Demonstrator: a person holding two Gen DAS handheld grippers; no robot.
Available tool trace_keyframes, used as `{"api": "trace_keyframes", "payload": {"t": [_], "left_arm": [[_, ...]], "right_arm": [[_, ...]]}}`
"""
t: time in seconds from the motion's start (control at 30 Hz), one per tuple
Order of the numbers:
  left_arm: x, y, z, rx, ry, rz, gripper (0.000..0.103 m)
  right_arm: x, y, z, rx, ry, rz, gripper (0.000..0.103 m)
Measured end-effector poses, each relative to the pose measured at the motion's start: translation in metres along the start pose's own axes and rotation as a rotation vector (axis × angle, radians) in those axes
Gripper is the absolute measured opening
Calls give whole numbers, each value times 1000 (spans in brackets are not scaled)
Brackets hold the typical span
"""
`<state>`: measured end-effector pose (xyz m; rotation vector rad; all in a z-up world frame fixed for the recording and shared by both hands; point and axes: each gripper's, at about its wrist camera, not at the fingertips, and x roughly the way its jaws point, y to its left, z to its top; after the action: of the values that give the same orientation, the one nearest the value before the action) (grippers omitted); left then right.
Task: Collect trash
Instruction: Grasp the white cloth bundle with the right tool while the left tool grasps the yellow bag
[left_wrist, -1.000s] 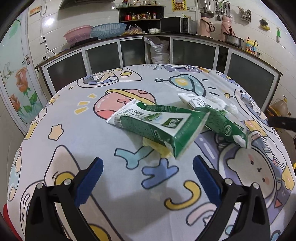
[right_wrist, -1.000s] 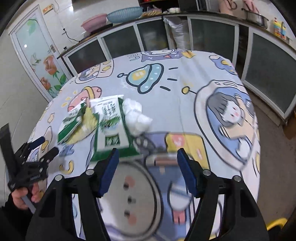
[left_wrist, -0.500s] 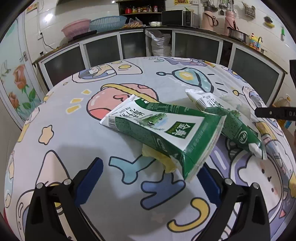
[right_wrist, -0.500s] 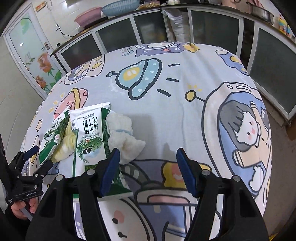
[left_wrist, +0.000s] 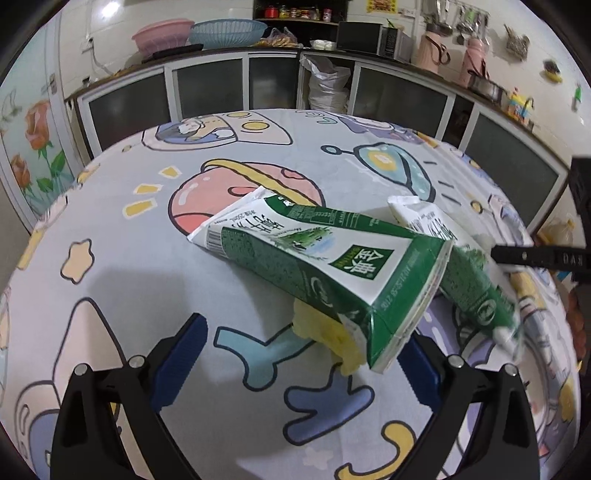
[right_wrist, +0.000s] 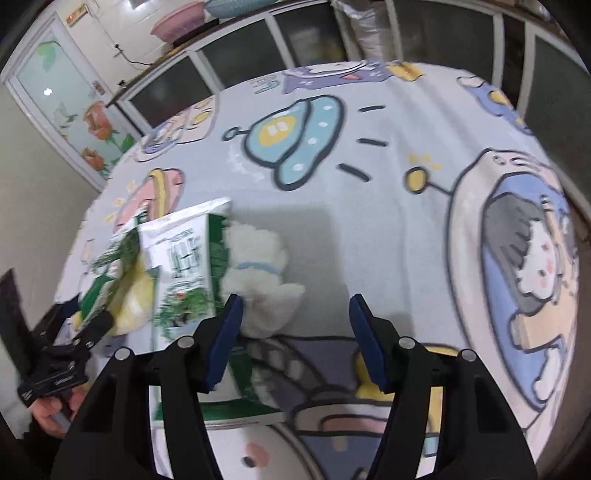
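Both hand-held grippers spread, nearer the green carton (left_wrist: 325, 273), white tissue (right_wrist: 258, 280) now beside right pad

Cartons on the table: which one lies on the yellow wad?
The near carton, by the left tool, lies on the yellow wad. The far carton lies beside the white wad.

We had the left wrist cam low and close behind the green carton (left_wrist: 325, 266), looking across the table (left_wrist: 129, 280) toward the cabinets (left_wrist: 207, 92). Right wrist cam sat higher, tilted steeply down beside the white wad (right_wrist: 258, 273). Both views shared the cartons, yellow wad (left_wrist: 325, 332) and tablecloth.
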<state>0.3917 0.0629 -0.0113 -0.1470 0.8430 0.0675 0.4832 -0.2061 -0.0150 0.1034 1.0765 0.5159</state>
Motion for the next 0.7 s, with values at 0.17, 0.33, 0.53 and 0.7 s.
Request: {"api": "trace_keyframes", "payload": {"t": [0.17,0.33,0.53,0.7], "left_arm": [[6,8,0,-30,14,-13,75],[24,16,-1,-80,71,-60,36],[21,17,0,-79,57,-106,3],[0,21,-1,-80,32,-126,2]], "right_arm": [[8,12,0,-33,25,-15,51],[13,21,1,-47,36,4,27],[2,29,-2,-70,10,-4,22],[-22,32,-12,-67,-27,-5,22]]}}
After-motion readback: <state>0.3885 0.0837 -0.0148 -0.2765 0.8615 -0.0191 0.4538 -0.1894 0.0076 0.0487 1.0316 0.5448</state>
